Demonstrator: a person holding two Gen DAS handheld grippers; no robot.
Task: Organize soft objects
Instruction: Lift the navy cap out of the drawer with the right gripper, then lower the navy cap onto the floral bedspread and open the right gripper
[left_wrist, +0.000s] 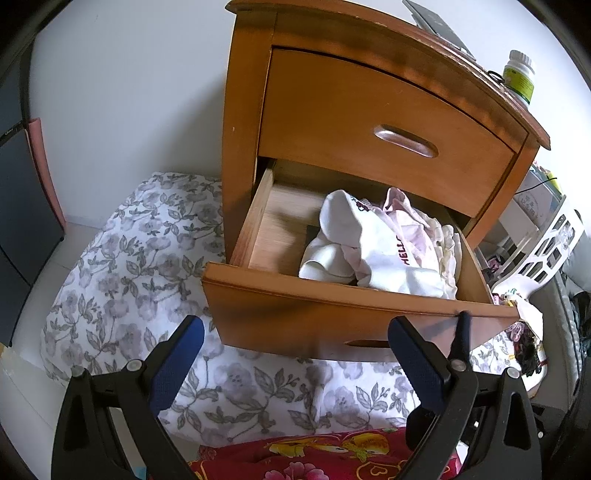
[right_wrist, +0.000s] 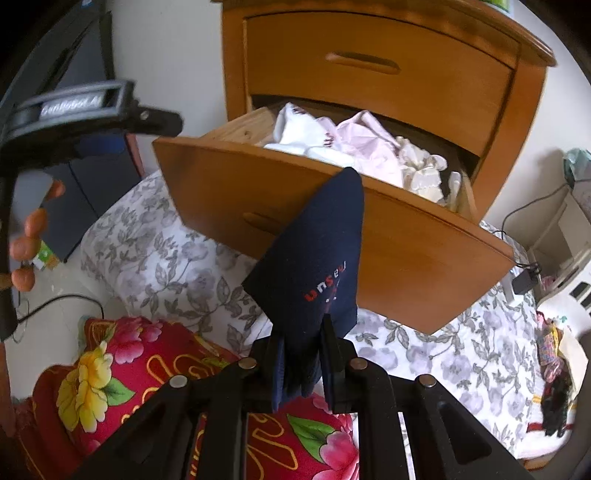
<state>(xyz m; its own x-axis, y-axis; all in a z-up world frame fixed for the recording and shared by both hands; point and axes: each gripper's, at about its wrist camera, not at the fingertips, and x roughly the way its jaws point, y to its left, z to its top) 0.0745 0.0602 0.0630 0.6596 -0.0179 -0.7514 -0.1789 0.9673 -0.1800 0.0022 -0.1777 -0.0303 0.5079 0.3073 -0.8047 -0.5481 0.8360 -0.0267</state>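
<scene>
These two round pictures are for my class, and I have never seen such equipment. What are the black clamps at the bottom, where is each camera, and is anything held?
A person holds one two-finger gripper in each hand, with a wide-angle camera looking along its fingers. The left camera shows the left gripper, open and empty, before a wooden nightstand. Its lower drawer is pulled out, with pale clothes inside. The right camera shows the right gripper shut on a folded navy cloth. Below lie a floral quilt and a red flowered cushion.

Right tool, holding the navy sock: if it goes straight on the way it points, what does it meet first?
Probably the open drawer's front panel: the navy sock in the right tool already overlaps its top edge, though depth is unclear.
</scene>
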